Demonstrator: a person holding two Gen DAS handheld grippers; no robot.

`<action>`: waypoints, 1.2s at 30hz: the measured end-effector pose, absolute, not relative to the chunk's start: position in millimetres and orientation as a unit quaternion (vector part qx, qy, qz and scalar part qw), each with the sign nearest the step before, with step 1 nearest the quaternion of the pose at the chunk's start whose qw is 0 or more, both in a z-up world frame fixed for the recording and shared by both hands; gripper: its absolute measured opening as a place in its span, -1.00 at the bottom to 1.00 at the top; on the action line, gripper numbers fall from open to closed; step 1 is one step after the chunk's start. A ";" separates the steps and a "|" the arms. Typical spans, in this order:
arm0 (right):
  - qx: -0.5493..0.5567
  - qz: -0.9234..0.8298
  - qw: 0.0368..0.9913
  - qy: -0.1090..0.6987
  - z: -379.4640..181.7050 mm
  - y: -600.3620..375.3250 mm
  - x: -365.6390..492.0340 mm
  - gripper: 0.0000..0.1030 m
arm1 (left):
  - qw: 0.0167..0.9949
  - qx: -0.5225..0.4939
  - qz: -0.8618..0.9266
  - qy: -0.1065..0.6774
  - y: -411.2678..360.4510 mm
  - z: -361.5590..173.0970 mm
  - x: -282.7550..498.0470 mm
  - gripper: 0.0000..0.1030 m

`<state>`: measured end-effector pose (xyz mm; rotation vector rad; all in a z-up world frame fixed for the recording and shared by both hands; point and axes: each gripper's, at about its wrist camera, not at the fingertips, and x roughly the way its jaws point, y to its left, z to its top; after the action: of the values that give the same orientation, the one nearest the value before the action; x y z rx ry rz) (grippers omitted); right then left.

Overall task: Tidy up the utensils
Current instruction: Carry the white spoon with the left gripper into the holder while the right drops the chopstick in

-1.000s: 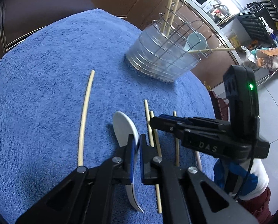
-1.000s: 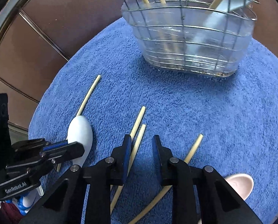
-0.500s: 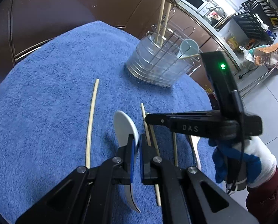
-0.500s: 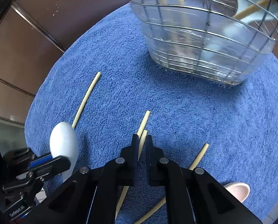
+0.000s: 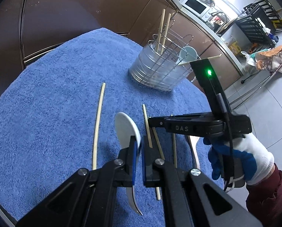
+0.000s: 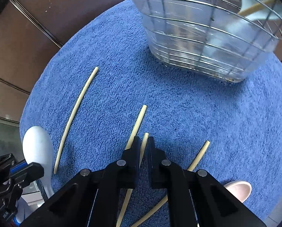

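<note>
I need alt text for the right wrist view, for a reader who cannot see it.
The right gripper is shut on a chopstick above a blue towel. Three more chopsticks lie loose nearby, and a wire basket stands ahead with chopsticks inside. At the left edge, the left gripper holds a white spoon.

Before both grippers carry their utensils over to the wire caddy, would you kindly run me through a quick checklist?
1. Left gripper shut on the white spoon: ok.
2. Right gripper shut on a chopstick: ok.
3. Only one chopstick in the right grip; its neighbour lies just outside: ok.
4. Wire caddy upright on the blue towel: ok.
5. Room left in the caddy beside the blue spoon: cannot tell.
</note>
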<state>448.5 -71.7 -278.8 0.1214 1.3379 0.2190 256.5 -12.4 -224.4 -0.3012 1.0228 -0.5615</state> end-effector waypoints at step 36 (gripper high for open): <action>0.133 0.197 0.943 0.233 -81.2 -177.4 320.3 -0.90 | 0.932 -0.103 -0.228 0.262 -61.1 -68.9 258.9 -0.93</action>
<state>320.3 -177.4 -81.2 0.2702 0.4750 0.4007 258.9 -61.1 -68.9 -0.2110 0.5360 -0.4672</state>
